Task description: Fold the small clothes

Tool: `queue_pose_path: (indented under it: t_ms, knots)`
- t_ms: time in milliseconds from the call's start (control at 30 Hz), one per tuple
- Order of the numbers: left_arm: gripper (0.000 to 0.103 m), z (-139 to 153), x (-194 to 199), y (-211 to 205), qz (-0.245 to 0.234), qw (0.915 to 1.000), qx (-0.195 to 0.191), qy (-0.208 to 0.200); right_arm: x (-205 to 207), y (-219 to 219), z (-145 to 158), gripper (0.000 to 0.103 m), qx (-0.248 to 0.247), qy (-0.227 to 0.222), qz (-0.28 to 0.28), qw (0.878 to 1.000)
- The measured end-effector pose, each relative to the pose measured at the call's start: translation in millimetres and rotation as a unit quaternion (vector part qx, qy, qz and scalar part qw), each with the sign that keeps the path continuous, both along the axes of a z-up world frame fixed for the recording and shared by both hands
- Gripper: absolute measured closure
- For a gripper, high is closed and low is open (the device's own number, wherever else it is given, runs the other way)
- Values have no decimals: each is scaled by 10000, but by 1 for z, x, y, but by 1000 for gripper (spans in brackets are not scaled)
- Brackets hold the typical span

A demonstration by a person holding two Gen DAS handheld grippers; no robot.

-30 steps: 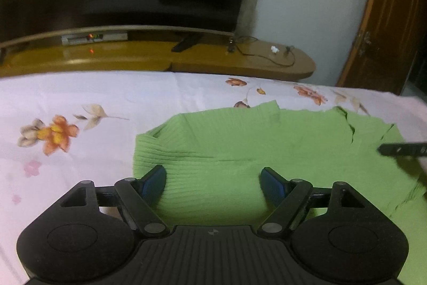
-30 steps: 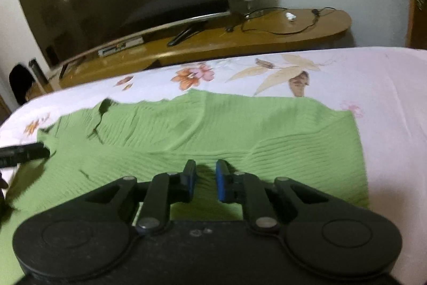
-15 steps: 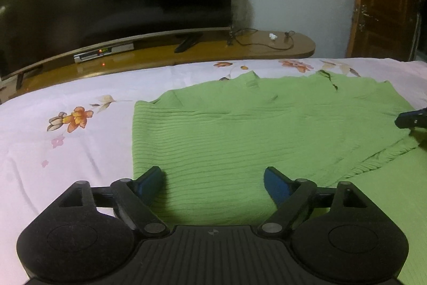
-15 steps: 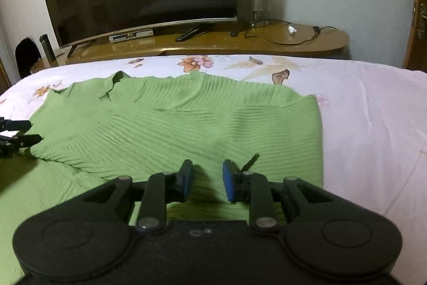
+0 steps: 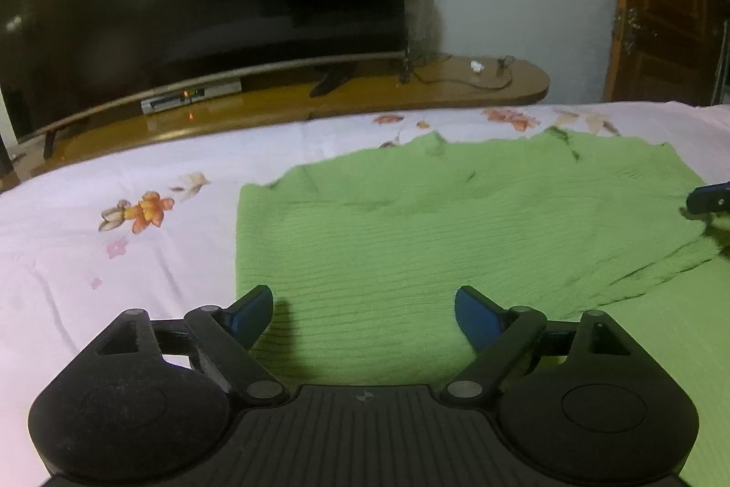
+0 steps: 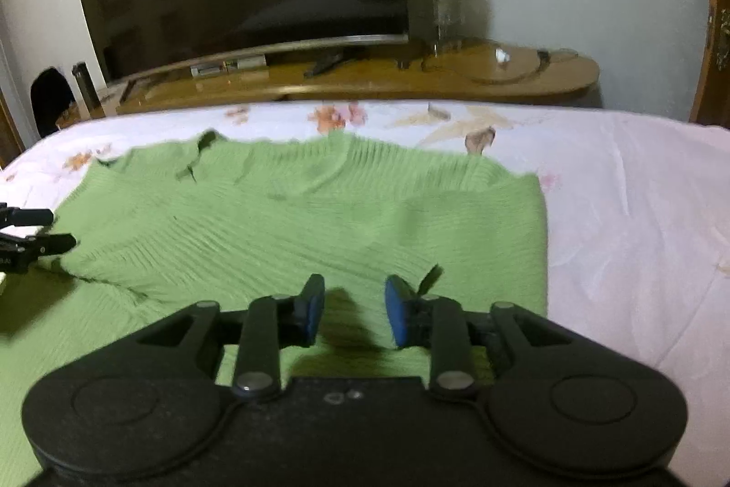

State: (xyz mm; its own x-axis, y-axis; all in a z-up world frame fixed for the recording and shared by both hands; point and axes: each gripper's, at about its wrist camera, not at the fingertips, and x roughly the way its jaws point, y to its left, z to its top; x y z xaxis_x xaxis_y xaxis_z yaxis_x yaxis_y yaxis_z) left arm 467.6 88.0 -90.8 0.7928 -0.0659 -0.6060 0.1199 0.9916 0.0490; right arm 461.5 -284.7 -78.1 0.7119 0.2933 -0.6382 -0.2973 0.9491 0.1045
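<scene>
Green ribbed knit top (image 5: 410,240) lies flat, folded over, on the floral sheet (image 5: 91,249). Left gripper (image 5: 363,311) and right gripper (image 6: 353,311) hover above it, jaws opening, nothing between them. Soft, light, stretchy; best pinched at hem corners.

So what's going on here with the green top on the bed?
A person is folding a green ribbed top on a floral bedsheet, with a handheld gripper in each hand. One fold is already laid over. The left gripper and right gripper hang over its near edge, jaws opening, gripping nothing.
</scene>
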Motion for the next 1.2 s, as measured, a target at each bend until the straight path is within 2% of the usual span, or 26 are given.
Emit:
queue_pose_path:
  t_ms: [100, 167, 200, 267, 367, 433, 467, 500, 533, 600, 667, 733, 800, 900, 1000, 1133, 1200]
  knots:
    - [17, -1, -10, -7, -173, 9998, -77, -67, -4, -5, 2, 71, 133, -65, 20, 9999]
    - [17, -14, -8, -9, -140, 9997, -38, 173, -3, -2, -4, 74, -79, -14, 166, 9998]
    - [16, -15, -10, -7, -110, 9998, -104, 128, 0, -2, -9, 74, -201, 105, 187, 9996]
    - [16, -7, -13, -8, 62, 9998, -132, 111, -1, -5, -8, 74, -163, 107, 180, 9996]
    - [16, 5, -17, -21, -79, 9995, -276, -130, -12, -14, 8, 71, 80, -179, 229, 9995]
    - [16, 2, -9, -36, -111, 9997, -228, -22, -13, -12, 12, 72, 139, -227, 386, 9989]
    - [16, -6, -2, -45, -63, 9997, -117, 212, -10, -10, 9, 72, 80, -159, 446, 9988]
    - [7, -13, 2, -50, 17, 9992, -72, 398, -5, -7, 2, 72, -14, -16, 471, 9989]
    - [5, -15, 1, -50, 164, 9991, -136, 357, 0, -5, -7, 71, -180, 216, 450, 9986]
    - [5, -9, -6, -47, 297, 9982, -254, 455, -3, -10, -6, 70, -98, 186, 487, 9986]
    - [5, -4, -25, -44, 265, 9986, -185, 430, -11, -20, 5, 64, 138, 200, 582, 9980]
    - [4, -5, -48, -41, 362, 9978, 212, 521, -26, -36, 15, 42, 301, 108, 662, 9973]
    - [4, -2, -80, -28, 469, 9969, 277, 563, -42, -59, 17, 41, 430, 268, 541, 9972]
    - [0, 1, -131, 2, 696, 9951, -26, 708, -73, -108, 14, 41, 1060, 752, 175, 9914]
    - [0, -2, -175, 28, 772, 9910, -409, 1014, -115, -153, 3, 41, 1685, 1251, -163, 9776]
    - [0, 2, -228, 50, 478, 9881, -868, 1177, -180, -183, -9, 41, 2315, 1609, -511, 9581]
    - [2, 2, -249, 64, 294, 9810, -1422, 1286, -217, -188, -13, 42, 2665, 1748, -579, 9461]
